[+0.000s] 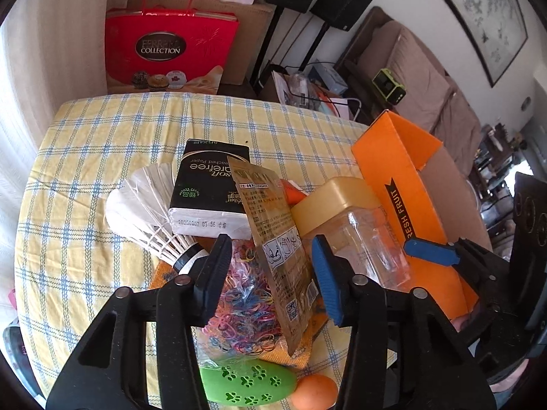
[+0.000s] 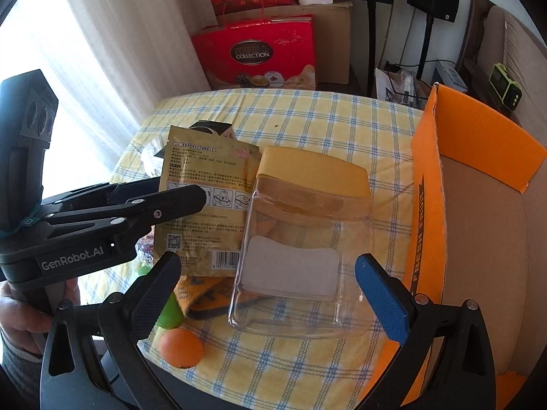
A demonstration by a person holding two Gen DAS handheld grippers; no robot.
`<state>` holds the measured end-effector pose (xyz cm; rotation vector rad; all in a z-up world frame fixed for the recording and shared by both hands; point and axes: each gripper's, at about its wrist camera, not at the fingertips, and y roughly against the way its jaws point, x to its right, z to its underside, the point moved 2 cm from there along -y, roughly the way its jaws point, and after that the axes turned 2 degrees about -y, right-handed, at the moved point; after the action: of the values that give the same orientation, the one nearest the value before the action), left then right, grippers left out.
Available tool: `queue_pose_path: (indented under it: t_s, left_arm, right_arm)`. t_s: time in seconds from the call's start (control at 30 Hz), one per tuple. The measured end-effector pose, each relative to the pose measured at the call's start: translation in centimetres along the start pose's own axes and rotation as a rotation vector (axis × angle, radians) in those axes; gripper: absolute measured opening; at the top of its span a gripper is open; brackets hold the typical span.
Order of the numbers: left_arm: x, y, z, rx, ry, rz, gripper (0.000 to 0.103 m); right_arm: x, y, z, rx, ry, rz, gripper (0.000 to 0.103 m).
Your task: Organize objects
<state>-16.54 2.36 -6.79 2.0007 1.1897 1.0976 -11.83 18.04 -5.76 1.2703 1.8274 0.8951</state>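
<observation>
the left gripper [image 1: 271, 273] is hovering with its jaws spread around the gold pouch [image 1: 273, 239], not visibly pinching it — the pouch is leaning against the jar [image 2: 304, 232]. the right gripper [image 2: 270, 294] is also standing wide open, its fingers flanking the jar's base without touching. the jar is lying on its side on the table [image 2: 324, 123], yellow lid pointing away, just left of the orange box [image 2: 427, 205]. left of the jar, a tissue pack [image 1: 208, 191], a shuttlecock [image 1: 147, 212] and a bag of bands [image 1: 246, 304] are crowding together — an orange ball [image 2: 181, 346] is sitting near its base.
</observation>
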Motion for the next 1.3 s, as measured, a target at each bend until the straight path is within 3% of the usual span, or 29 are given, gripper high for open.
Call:
queue_pose_path:
  t_s: [0.17, 0.63, 0.77, 1.0, 1.17, 1.3]
  left_arm:
    - [0.0, 0.7, -0.1, 0.027, 0.000, 0.005, 0.005]
    - [-1.4, 6.3, 1.5, 0.097, 0.014, 0.067, 0.002]
    - [-2.9, 7.0, 2.0, 0.098, 0.063, 0.086, 0.002]
    - [-2.3, 6.9, 2.0, 0.086, 0.055, 0.091, 0.002]
    - [-0.8, 6.5, 1.9, 0.072, 0.039, 0.084, 0.001]
    - [0.9, 6.1, 1.8, 0.057, 0.013, 0.082, 0.001]
  right_arm:
    - [-0.4, 0.7, 0.0, 0.021, 0.017, 0.011, 0.103]
    - [-1.5, 3.0, -0.8, 0.077, 0.017, -0.075, 0.103]
    - [-3.3, 3.2, -0.8, 0.092, 0.048, -0.118, 0.103]
    - [-7.7, 1.9, 0.7, 0.073, 0.147, -0.166, 0.102]
    - [-8.4, 0.9, 1.4, 0.091, 0.155, -0.156, 0.094]
    - [-7.9, 0.0, 1.6, 0.087, 0.138, -0.145, 0.075]
